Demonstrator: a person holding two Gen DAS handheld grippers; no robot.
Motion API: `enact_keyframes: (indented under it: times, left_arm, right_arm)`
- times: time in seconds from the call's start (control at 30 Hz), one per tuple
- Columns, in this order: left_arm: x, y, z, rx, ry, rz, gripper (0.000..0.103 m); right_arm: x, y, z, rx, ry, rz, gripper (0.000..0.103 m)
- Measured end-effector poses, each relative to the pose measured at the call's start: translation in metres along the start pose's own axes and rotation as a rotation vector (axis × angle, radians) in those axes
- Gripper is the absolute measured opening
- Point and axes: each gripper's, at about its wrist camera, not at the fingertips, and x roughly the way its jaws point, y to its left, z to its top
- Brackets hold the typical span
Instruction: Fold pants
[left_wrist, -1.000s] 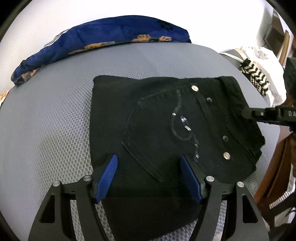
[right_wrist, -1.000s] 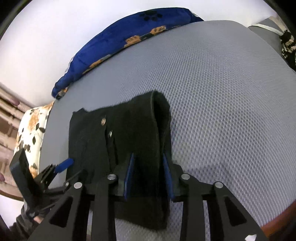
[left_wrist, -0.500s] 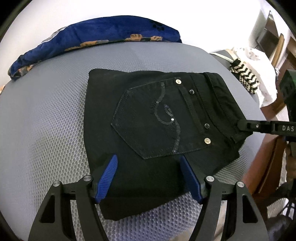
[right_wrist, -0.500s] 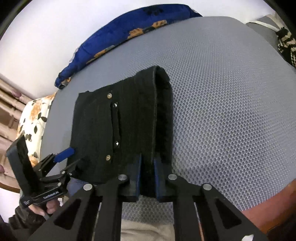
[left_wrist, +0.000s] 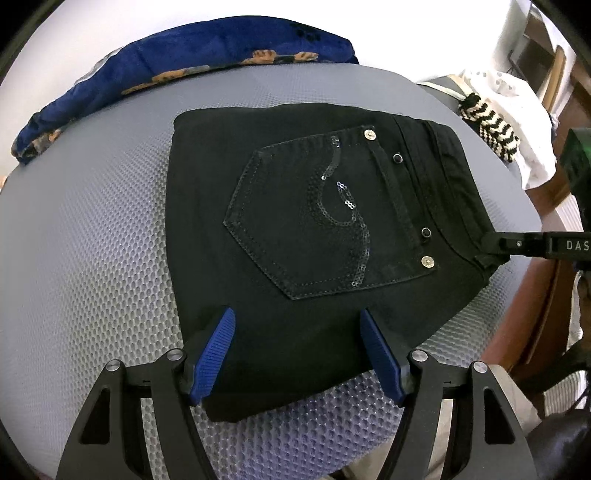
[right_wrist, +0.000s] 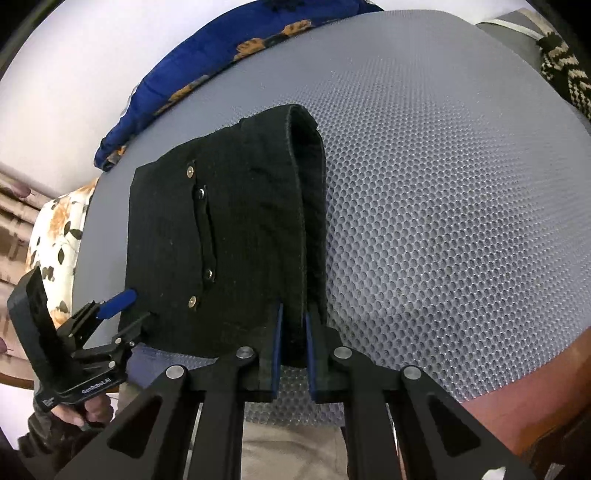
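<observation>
So the black pants (left_wrist: 314, 229) are folded into a compact rectangle, lying flat on the grey mesh-covered table (left_wrist: 92, 240), back pocket with the sequin swirl (left_wrist: 332, 218) facing up. The right gripper (right_wrist: 293, 325) has its jaws pinched tight on the waistband edge at the near corner. The left gripper (left_wrist: 299, 332) sits with jaws spread wide at the pants' near edge, gripping nothing. A blue paw-print blanket (left_wrist: 177, 55) is bunched at the far side of the table.
</observation>
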Motion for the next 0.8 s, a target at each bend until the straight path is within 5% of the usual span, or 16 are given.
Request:
enact_keyframes:
  times: [0.8]
  left_arm:
    - [-0.023,0.038,0.016,-0.108,-0.081,0.07,0.071]
  right_arm:
    - [-0.012,0.004,0.019,-0.028,-0.041,0.018,0.057]
